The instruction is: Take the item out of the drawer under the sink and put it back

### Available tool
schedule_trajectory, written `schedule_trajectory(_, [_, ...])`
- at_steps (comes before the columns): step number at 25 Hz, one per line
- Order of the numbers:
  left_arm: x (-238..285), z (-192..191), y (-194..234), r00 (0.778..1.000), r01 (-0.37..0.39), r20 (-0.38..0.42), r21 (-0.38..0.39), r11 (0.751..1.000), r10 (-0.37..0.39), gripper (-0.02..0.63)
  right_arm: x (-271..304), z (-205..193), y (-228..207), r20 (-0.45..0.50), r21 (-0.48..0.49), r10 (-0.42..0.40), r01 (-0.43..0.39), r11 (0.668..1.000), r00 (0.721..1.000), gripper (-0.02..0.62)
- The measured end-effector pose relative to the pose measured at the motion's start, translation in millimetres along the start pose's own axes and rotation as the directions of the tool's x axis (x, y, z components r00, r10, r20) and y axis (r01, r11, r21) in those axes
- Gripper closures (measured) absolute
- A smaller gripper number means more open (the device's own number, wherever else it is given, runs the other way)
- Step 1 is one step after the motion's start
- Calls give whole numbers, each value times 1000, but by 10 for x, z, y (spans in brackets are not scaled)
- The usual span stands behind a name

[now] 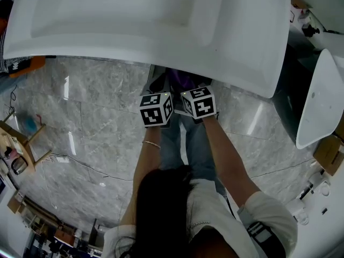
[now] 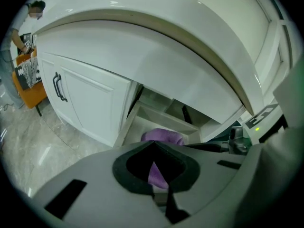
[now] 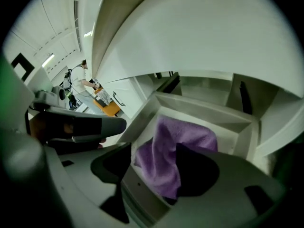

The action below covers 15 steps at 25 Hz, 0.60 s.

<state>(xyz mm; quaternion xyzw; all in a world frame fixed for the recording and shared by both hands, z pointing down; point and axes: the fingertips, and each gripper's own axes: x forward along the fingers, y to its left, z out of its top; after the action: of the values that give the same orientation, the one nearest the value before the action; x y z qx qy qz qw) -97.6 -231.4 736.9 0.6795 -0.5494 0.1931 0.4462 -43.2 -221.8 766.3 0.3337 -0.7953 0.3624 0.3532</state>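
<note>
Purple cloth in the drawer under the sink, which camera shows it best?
The right gripper view: the purple cloth lies heaped in the open drawer, mostly visible. The left gripper view shows only a hump beyond its jaws and a strip between them; the head view, a sliver under the sink.

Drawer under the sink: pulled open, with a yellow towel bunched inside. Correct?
Not quite. The towel is purple, not yellow. The right gripper view shows it plainly, bunched inside the drawer, which is pulled open under the sink.
</note>
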Motion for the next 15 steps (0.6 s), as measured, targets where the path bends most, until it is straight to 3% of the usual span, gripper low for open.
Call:
schedule_trajectory(7, [-298,100,-65,999,-34,20,-71,997,36,601,-372,207,119,44,-40,9,-7,999,999,307])
schedule_trajectory(11, [-529,135,-135,999,-39,25,-68,997,41,601,-604,332,251,73,-52,8,-4,999,997,307])
schedule_trajectory(15, [-763,328,-283,996,-33,85,-75,997,40,601,-856,473,329,92,-54,4,1,999,996,308])
